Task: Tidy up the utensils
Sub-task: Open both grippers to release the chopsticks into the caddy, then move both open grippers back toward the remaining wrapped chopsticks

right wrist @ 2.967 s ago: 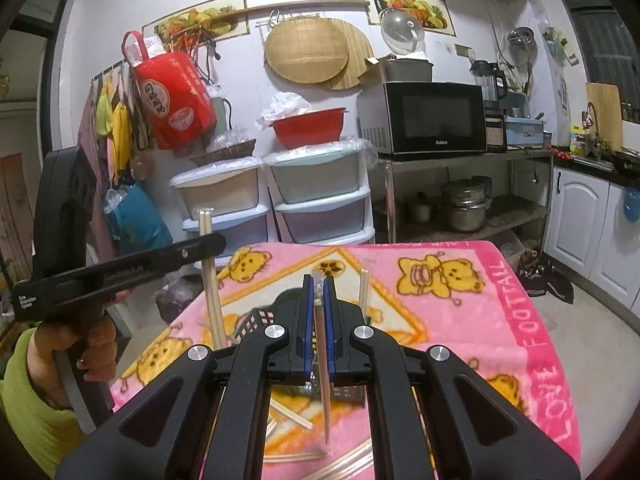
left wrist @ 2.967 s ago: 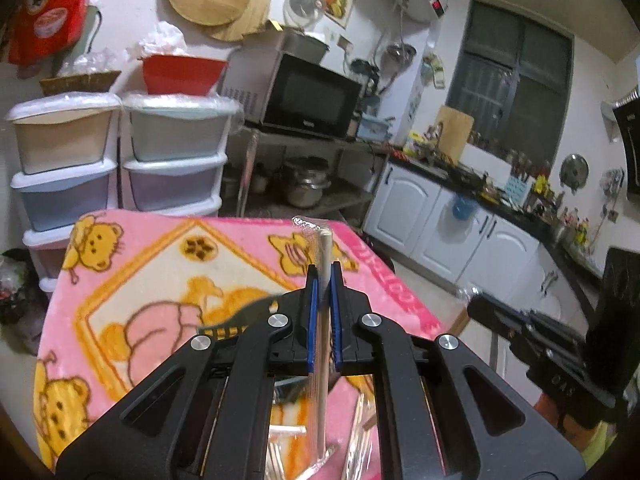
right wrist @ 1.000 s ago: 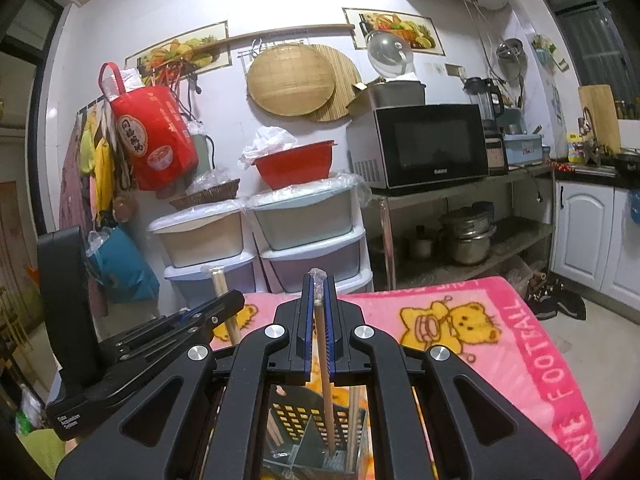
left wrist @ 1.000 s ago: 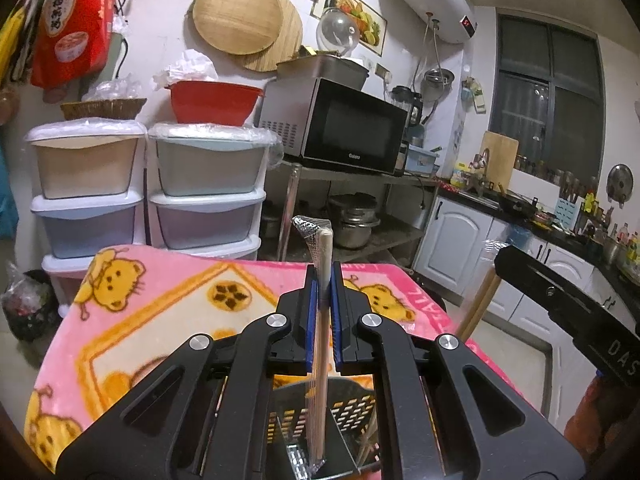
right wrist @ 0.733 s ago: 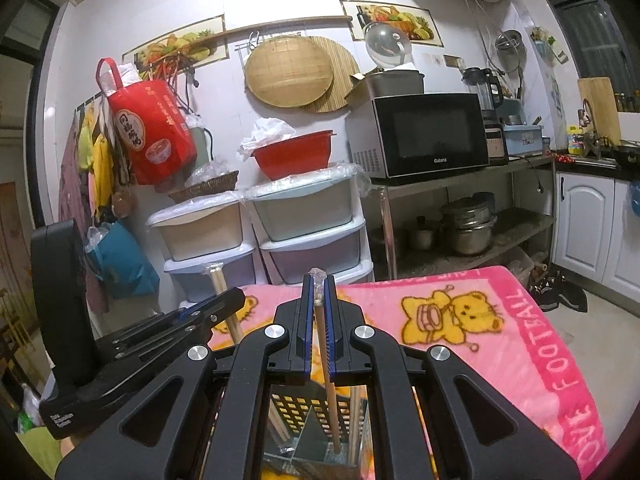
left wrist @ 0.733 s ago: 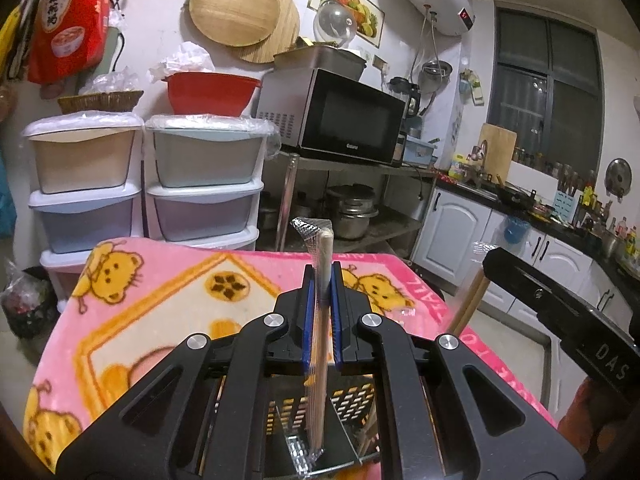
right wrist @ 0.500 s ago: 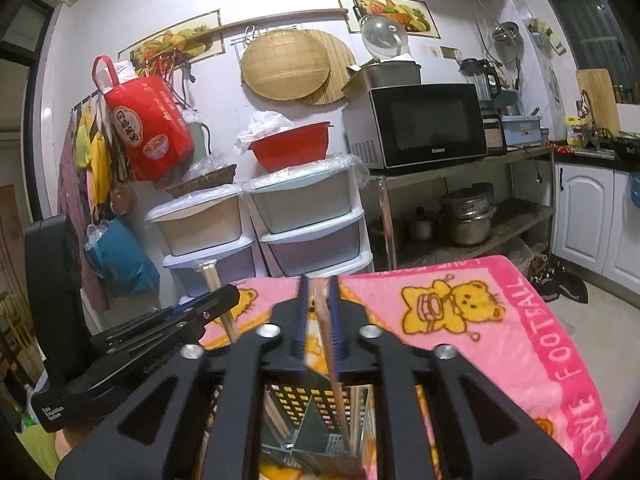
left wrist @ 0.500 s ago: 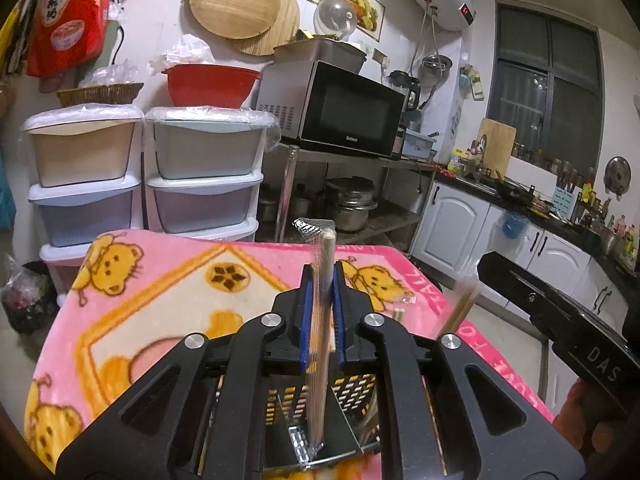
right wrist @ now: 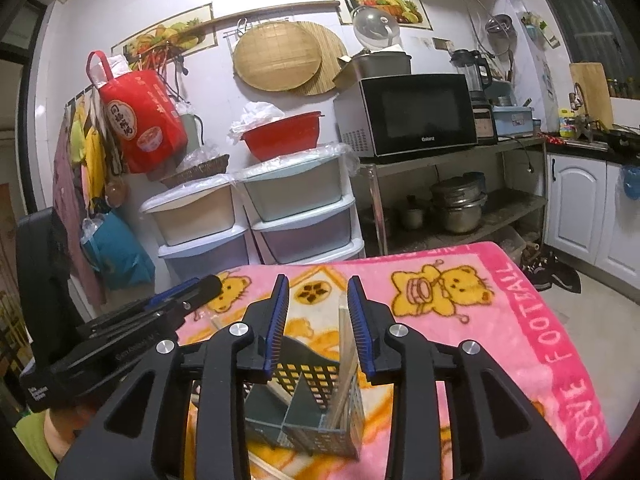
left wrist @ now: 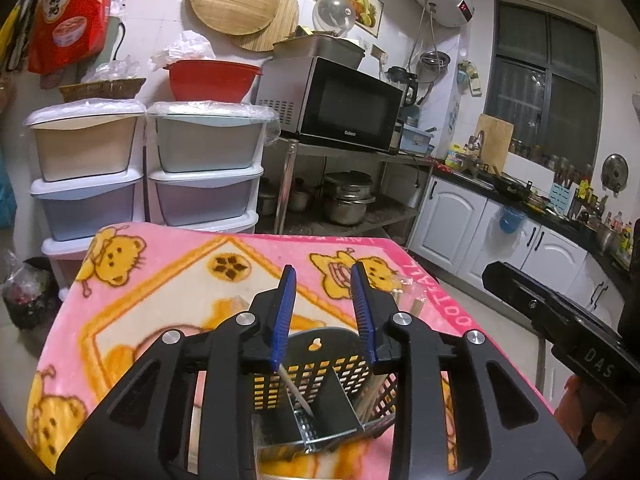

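Over the slotted caddy (left wrist: 320, 364) near the counter's front edge, my left tongs (left wrist: 322, 312) and right tongs (right wrist: 318, 324) have just opened and stand apart, empty. Both chopsticks (right wrist: 345, 364) now lean inside its compartments: this pair is filed.

Pink blanket (left wrist: 168, 276) with yellow bears and orange border over the tabletop. Black perforated caddy (left wrist: 320, 376) on that blanket, pale wooden chopsticks (right wrist: 346, 364) inside. Black claws with blue pads (left wrist: 282, 320). Beyond the blanket: red bowl (left wrist: 210, 80), black microwave (left wrist: 340, 106), pastel drawers (left wrist: 200, 168).
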Tool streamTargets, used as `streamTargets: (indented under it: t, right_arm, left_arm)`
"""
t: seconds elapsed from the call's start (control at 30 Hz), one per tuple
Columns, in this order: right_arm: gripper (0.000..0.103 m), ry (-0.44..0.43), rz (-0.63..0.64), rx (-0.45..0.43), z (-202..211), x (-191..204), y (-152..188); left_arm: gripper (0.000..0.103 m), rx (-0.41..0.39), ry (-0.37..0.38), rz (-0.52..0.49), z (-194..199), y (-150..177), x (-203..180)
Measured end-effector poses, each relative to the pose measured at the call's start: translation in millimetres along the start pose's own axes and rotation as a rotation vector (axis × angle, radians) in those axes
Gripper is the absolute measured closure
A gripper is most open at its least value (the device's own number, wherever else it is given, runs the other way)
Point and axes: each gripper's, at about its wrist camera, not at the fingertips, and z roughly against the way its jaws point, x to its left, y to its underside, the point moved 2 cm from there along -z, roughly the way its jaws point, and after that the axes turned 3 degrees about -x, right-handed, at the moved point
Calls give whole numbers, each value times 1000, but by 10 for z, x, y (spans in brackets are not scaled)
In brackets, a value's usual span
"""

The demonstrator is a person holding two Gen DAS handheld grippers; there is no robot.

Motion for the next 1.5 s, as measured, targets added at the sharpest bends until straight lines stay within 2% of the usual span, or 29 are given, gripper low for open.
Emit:
streamTargets:
  t: [0.07, 0.5, 0.57, 0.7, 0.93, 1.27, 1.5]
  right_arm:
    - [72, 3, 1, 9, 24, -7, 23]
    - [62, 12, -3, 52, 212, -34, 177]
    - [59, 14, -2, 59, 245, -32, 206]
    - [58, 16, 1, 73, 308, -37, 259]
    - [53, 21, 5, 98, 422, -21, 369]
    - [52, 21, 3, 132, 528, -7, 519]
    - [52, 11, 10, 159, 559, 51, 625]
  left_arm:
    - [72, 5, 0, 3, 16, 8, 5]
    - [53, 3, 30, 9, 370, 101, 3]
    - [46, 4, 35, 9, 412, 111, 3]
    - [43, 5, 35, 9, 498, 134, 9]
    - [30, 10, 43, 15, 699, 226, 27]
    - [22, 11, 50, 16, 956, 359, 40]
    - [21, 31, 28, 37, 1031, 471, 163]
